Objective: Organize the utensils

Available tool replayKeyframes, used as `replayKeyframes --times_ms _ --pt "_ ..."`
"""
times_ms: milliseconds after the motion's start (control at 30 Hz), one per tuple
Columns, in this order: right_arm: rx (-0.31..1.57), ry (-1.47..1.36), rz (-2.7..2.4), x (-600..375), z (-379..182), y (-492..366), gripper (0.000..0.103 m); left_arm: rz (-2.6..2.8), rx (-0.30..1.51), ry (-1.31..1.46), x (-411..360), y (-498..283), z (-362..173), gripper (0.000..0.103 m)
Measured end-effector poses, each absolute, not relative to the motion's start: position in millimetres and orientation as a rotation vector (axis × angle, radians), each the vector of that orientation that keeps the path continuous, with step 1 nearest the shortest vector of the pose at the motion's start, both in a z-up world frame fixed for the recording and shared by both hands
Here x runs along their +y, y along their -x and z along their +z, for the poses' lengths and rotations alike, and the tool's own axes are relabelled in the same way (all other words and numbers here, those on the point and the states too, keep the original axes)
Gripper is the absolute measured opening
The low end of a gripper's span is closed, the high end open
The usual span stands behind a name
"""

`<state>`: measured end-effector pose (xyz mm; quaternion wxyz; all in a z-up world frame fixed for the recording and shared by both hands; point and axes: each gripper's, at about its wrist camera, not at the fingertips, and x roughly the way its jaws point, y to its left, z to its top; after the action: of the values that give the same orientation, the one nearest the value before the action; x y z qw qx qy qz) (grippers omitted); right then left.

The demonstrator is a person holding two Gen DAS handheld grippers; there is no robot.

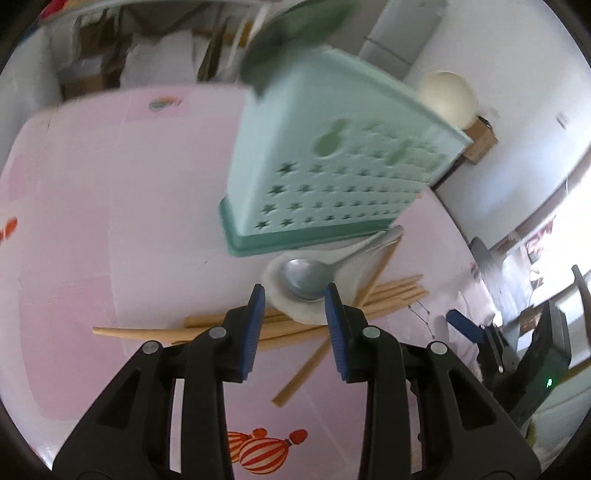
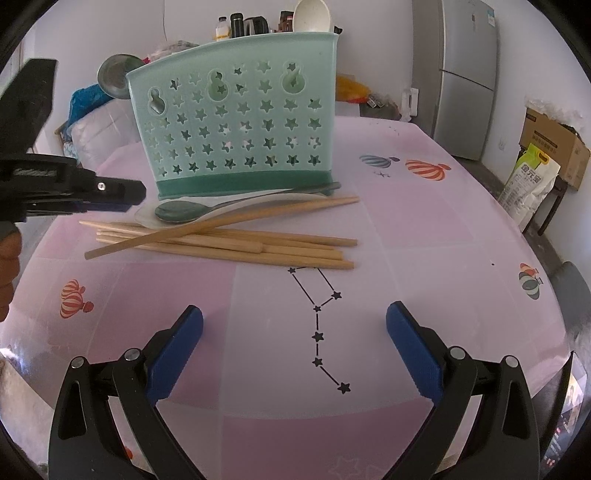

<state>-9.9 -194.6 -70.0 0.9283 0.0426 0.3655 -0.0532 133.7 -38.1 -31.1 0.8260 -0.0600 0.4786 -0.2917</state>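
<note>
A mint-green utensil holder [image 2: 236, 129] with star cut-outs stands on the pink table; it also shows in the left wrist view [image 1: 325, 162]. A metal spoon [image 2: 177, 212] lies in a white spoon [image 2: 146, 218] in front of it, beside several wooden chopsticks [image 2: 229, 240]. In the left wrist view my left gripper [image 1: 295, 291] is open and empty, just above the metal spoon's bowl [image 1: 303, 280] and the chopsticks [image 1: 391, 295]. My right gripper [image 2: 295, 325] is wide open and empty, low over the table, well short of the chopsticks. The left gripper's body [image 2: 74, 188] shows at the left.
A metal ladle [image 2: 114, 75] and a white spoon [image 2: 312, 14] stand in the holder. A fridge [image 2: 467, 74], a cardboard box [image 2: 554, 144] and a bag [image 2: 528, 184] stand beyond the table's right edge. The table cloth [image 2: 424, 229] has balloon prints.
</note>
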Motion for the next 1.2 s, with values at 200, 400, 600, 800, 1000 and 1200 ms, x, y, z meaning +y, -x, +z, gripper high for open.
replayKeyframes --times_ms 200,400,600,800,1000,1200 --pt "0.748 -0.087 -0.109 -194.7 -70.0 10.1 0.097 -0.635 1.116 0.232 -28.4 -149.3 -47.8 0.018" --pt "0.749 -0.087 -0.109 -194.6 -70.1 10.2 0.097 -0.631 1.173 0.328 -20.4 -159.2 -57.3 0.013" --pt "0.746 -0.087 -0.110 -194.8 -69.9 10.3 0.097 -0.640 1.173 0.333 -21.7 -161.2 -58.6 0.011" --pt "0.746 -0.087 -0.109 -195.1 -70.1 10.5 0.097 -0.641 1.108 0.316 -16.5 -153.1 -48.4 0.005" --pt "0.740 -0.088 -0.112 -195.4 -69.6 9.9 0.097 -0.656 0.943 0.174 -29.7 -122.1 -18.5 0.001" --pt "0.728 -0.090 -0.118 -192.9 -70.5 10.9 0.097 -0.632 0.723 -0.075 -55.0 -75.5 2.3 0.000"
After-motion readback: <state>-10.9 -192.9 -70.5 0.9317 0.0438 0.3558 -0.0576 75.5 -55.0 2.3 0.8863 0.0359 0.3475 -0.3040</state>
